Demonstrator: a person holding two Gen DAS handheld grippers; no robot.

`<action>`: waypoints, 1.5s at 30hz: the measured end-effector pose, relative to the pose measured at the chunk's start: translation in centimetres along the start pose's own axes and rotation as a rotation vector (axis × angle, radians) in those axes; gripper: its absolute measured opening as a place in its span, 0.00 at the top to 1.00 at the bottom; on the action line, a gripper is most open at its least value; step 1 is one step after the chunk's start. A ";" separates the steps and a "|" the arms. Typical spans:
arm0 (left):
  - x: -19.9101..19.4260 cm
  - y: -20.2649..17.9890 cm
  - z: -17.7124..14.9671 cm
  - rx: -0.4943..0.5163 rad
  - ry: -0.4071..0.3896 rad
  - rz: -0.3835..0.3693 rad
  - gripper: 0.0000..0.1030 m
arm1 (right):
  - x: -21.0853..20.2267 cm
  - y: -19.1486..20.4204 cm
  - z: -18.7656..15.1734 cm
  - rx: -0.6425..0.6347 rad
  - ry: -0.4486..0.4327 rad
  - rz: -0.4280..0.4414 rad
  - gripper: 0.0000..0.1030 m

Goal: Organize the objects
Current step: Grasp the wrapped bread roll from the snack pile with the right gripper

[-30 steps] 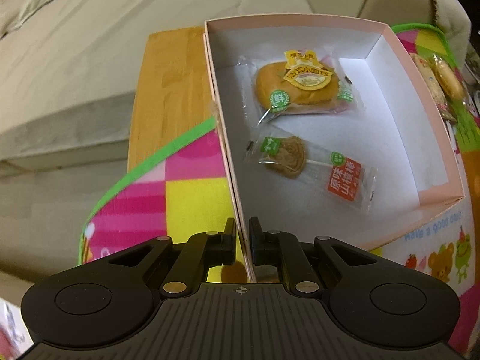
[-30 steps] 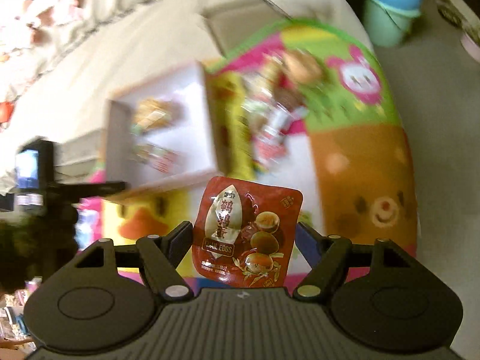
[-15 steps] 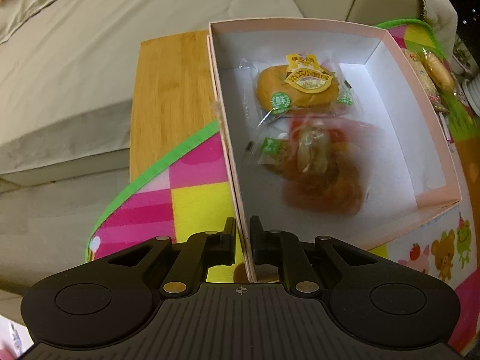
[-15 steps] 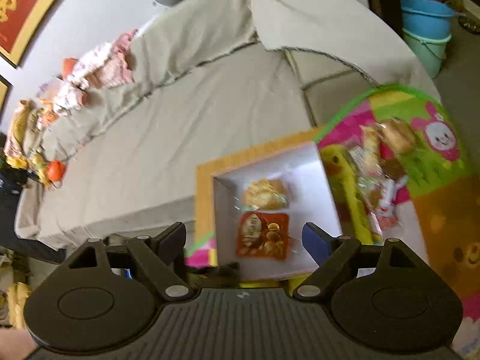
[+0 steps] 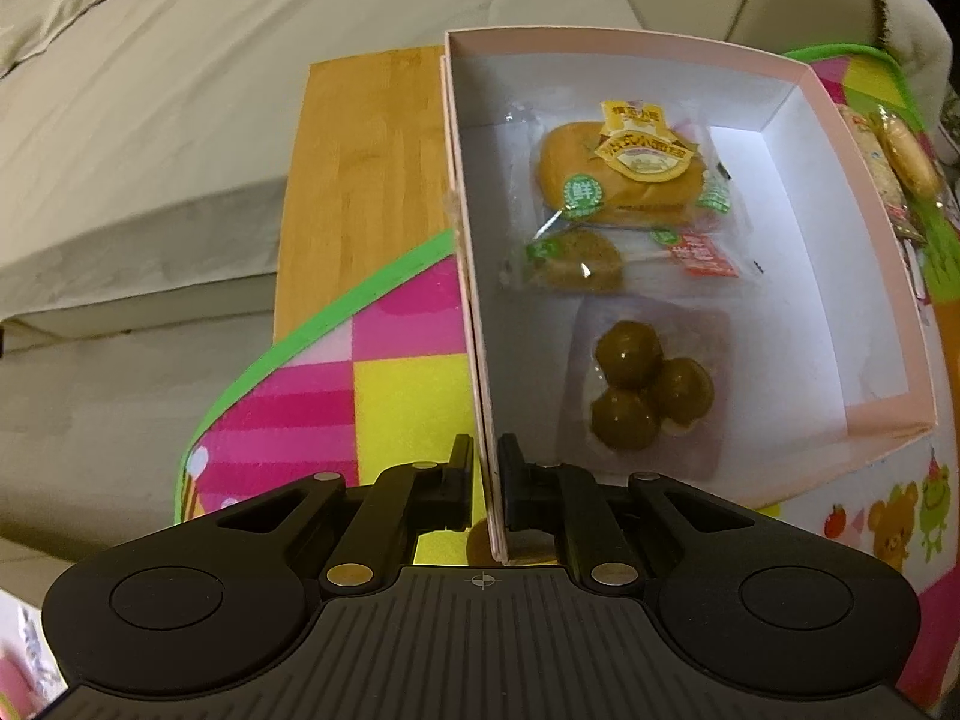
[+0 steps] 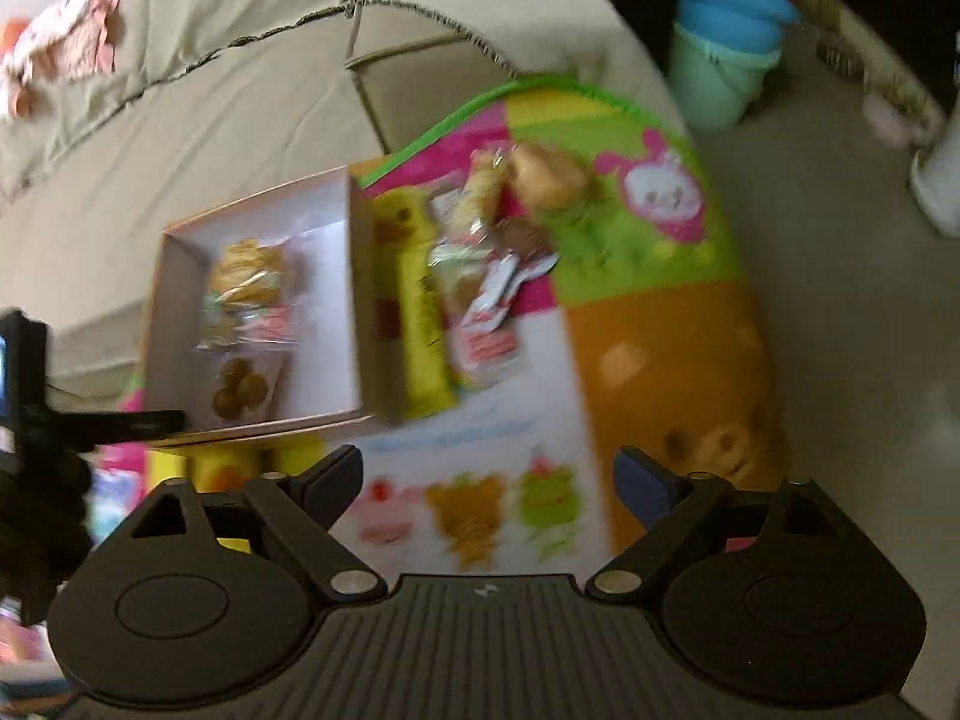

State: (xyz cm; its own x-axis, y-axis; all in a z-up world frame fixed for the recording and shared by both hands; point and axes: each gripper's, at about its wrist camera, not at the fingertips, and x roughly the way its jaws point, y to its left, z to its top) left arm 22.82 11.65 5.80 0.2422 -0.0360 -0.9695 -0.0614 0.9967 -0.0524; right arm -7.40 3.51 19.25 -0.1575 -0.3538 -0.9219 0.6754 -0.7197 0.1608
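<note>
Left wrist view: the left gripper (image 5: 485,468) has its fingers clamped on the near wall of the pink box (image 5: 831,120), which holds a bun packet (image 5: 624,177), a lollipop packet (image 5: 606,258) and an egg packet (image 5: 651,387). Right wrist view: the right gripper (image 6: 486,474) hangs wide open and empty above the mat (image 6: 660,324), near loose snack packets (image 6: 492,252).

Dim warm light, blurred right view, fisheye-warped edges
</note>
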 end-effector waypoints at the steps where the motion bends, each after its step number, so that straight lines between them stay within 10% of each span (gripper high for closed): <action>1: 0.0 -0.2 0.1 -0.007 -0.002 0.002 0.90 | 0.0 -0.3 0.2 -0.016 -0.039 -0.015 0.02; 4: -0.3 -0.4 0.1 -0.021 0.000 0.017 0.90 | 0.6 -1.4 1.4 -0.010 -0.130 -0.033 0.00; 15: 0.2 -1.1 -0.2 -0.085 0.014 0.064 0.90 | 10.1 -3.5 9.8 -0.264 -0.012 0.001 0.00; 25: 0.6 -1.0 -0.3 -0.123 0.013 0.056 0.90 | 19.4 -5.9 19.9 -0.143 0.055 0.022 0.13; 27: 0.6 -0.9 -0.3 -0.124 0.012 0.054 0.90 | 20.2 -6.4 19.6 -0.128 0.116 0.075 0.39; 30: 0.6 -0.8 -0.2 -0.120 0.013 0.054 0.90 | 19.4 -7.3 18.0 -0.161 0.139 0.102 0.47; 45: 0.7 -0.7 -0.2 -0.056 -0.002 0.003 0.90 | 7.4 -14.4 3.7 -0.139 0.255 0.134 0.48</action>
State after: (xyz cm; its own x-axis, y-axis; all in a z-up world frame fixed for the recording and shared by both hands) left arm 22.86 10.93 5.12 0.2435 -0.0326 -0.9694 -0.1165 0.9912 -0.0626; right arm -20.97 9.05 11.41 0.1134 -0.2665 -0.9571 0.7727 -0.5820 0.2536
